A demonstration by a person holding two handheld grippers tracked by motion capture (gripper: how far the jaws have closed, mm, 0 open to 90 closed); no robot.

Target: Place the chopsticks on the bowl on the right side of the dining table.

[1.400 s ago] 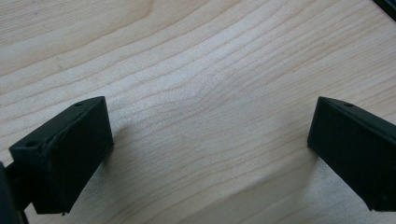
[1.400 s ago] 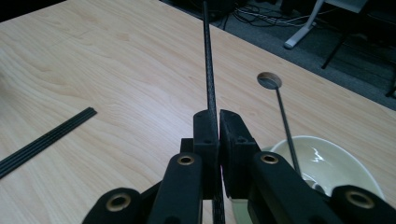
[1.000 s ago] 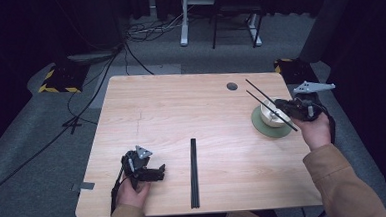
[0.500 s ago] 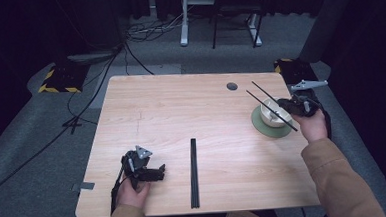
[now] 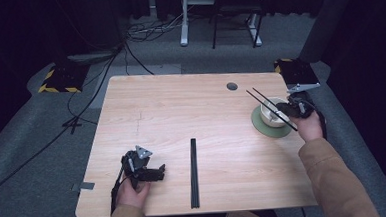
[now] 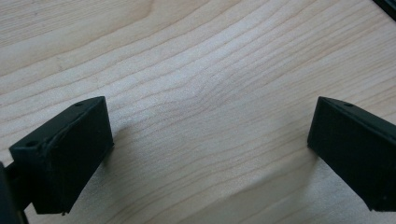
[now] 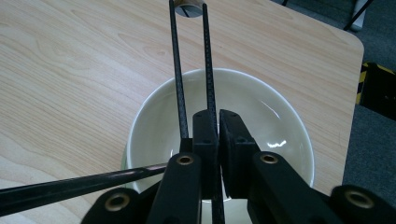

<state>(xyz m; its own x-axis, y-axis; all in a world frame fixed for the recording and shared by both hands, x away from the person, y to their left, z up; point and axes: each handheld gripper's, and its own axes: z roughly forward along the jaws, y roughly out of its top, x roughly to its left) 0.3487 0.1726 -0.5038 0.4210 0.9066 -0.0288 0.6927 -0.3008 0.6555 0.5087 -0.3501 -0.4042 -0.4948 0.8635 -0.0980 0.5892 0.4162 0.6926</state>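
A white bowl (image 5: 269, 115) stands on a green saucer (image 5: 258, 125) at the table's right edge. My right gripper (image 5: 287, 110) hovers over the bowl, shut on a pair of black chopsticks (image 5: 258, 98) that point up and left across the rim. In the right gripper view the right gripper (image 7: 218, 117) pinches one chopstick (image 7: 208, 70) between its jaws, the second chopstick (image 7: 176, 70) runs along the left jaw, and the bowl (image 7: 275, 126) lies right below. My left gripper (image 5: 152, 171) rests near the front left, and in its own view the left gripper (image 6: 210, 140) stands open over bare wood.
A long black strip (image 5: 194, 173) lies lengthwise in the front middle of the wooden table (image 5: 181, 114). A round cable hole (image 5: 232, 86) sits at the back right. A dark thin rod (image 7: 70, 186) crosses the lower left of the right gripper view.
My right gripper has sunk a little toward the bowl with the chopsticks in it. The left gripper has stayed where it was.
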